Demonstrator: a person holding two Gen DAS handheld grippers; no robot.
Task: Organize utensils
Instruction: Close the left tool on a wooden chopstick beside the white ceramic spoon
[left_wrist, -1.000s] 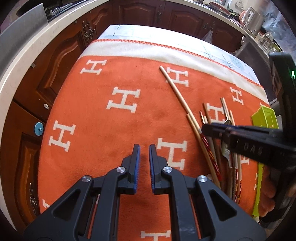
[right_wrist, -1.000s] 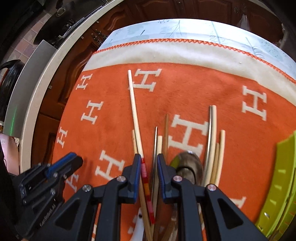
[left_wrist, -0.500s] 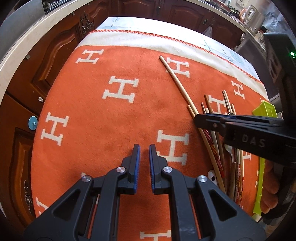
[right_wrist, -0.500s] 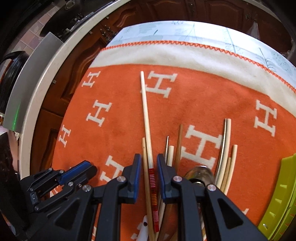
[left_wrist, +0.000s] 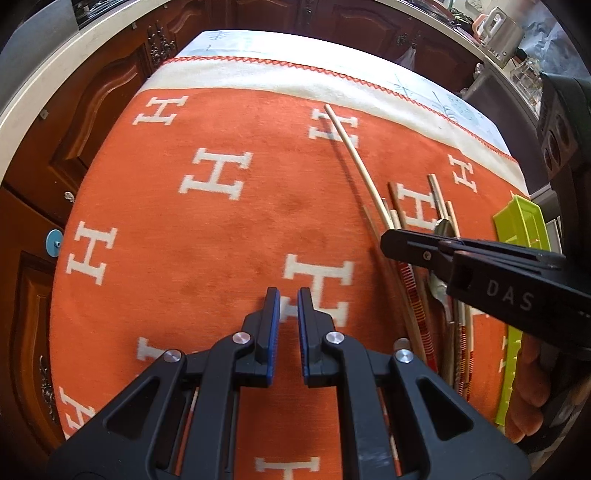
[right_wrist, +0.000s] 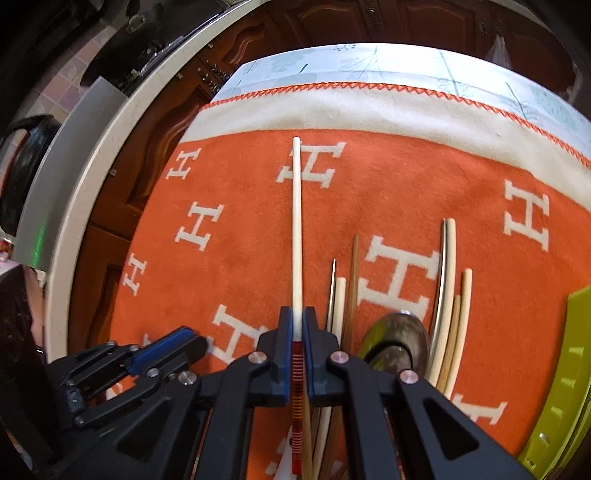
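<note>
Currently: long chopstick (right_wrist: 296, 229), frame centre, light, stiff, probably slippery; right gripper (right_wrist: 297, 325) just closed on its banded end; left gripper (left_wrist: 287, 306) clenched empty.

Both tools are matte black plastic: the left gripper (left_wrist: 287, 314) shows triangular cut-outs in its linkage arms, round silver screws at the pivots and blue pads lining its fingers. The right gripper (right_wrist: 296, 332) wears the same blue pads and silver screws. Seen side-on from the left wrist, its body carries pale "DAS" lettering.
</note>
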